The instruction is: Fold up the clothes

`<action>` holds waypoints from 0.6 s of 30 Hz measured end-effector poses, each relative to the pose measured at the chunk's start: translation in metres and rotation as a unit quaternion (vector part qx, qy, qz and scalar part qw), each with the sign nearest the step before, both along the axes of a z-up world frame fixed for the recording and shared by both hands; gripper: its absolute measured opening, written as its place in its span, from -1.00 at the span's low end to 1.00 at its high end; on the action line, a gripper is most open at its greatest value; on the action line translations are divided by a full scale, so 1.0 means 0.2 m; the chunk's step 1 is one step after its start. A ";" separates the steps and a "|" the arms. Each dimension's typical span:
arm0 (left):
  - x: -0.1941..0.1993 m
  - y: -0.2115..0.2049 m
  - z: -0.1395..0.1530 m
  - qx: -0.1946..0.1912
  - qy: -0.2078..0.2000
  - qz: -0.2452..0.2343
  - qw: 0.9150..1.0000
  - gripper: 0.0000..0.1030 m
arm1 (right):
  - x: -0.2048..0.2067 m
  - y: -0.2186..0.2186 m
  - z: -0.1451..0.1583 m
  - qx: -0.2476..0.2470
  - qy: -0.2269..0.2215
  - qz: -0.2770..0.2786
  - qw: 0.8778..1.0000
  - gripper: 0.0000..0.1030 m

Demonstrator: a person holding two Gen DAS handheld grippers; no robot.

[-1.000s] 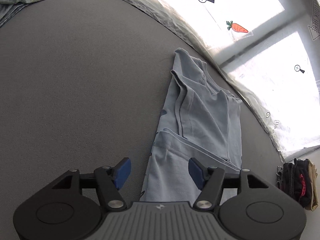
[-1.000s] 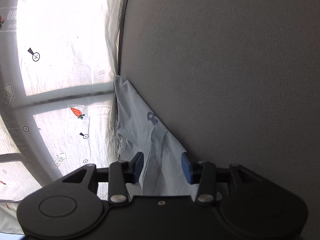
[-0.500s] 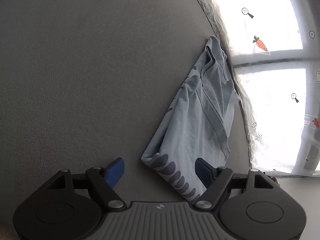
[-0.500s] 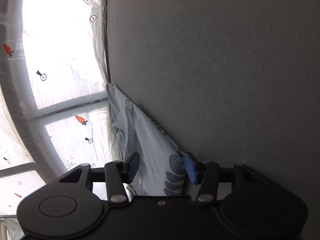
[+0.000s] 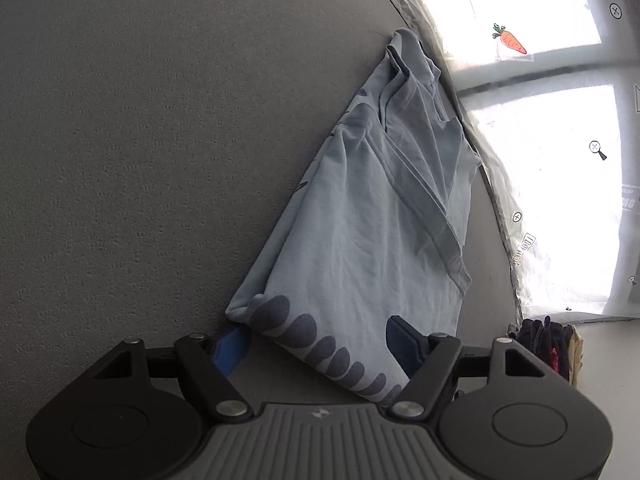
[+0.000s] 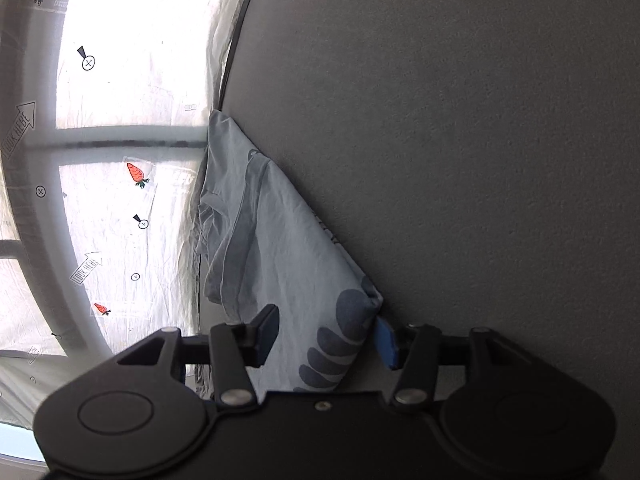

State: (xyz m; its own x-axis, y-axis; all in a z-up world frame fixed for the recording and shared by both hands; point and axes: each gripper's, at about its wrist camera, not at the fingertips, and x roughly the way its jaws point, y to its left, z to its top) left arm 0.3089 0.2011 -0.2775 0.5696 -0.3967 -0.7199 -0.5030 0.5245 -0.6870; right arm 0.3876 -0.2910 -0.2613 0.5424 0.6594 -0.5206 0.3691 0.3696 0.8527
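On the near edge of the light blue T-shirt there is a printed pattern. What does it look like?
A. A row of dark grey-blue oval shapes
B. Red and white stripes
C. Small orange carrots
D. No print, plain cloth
A: the left wrist view shows a row of dark oval shapes running along the near edge of the light blue T-shirt, and the right wrist view shows the same ovals.

One light-blue shirt (image 5: 360, 220) lies on the counter (image 5: 140, 120); one carrot sticker (image 5: 510, 40) upper right; one dark pile (image 5: 544, 344) lower right.
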 end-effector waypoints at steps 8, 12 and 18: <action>-0.01 0.05 -0.02 -0.022 0.013 0.033 0.999 -0.81 | 0.04 0.00 -0.05 0.015 0.020 -0.007 1.000 -0.72; -0.07 0.06 0.11 -0.016 -0.039 0.037 0.998 -0.87 | -0.01 -0.02 0.05 0.041 -0.032 0.002 0.999 -0.79; -0.22 0.06 0.34 -0.033 -0.087 0.050 0.994 -0.89 | -0.11 -0.05 0.23 0.089 -0.078 -0.009 0.993 -0.84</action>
State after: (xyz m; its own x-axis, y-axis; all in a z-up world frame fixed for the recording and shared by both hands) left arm 0.2641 0.2140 -0.2092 0.7225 -0.3749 -0.5809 -0.4201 0.4292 -0.7996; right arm 0.3648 -0.3019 -0.2163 0.6193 0.7234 -0.3051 0.2325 0.2022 0.9513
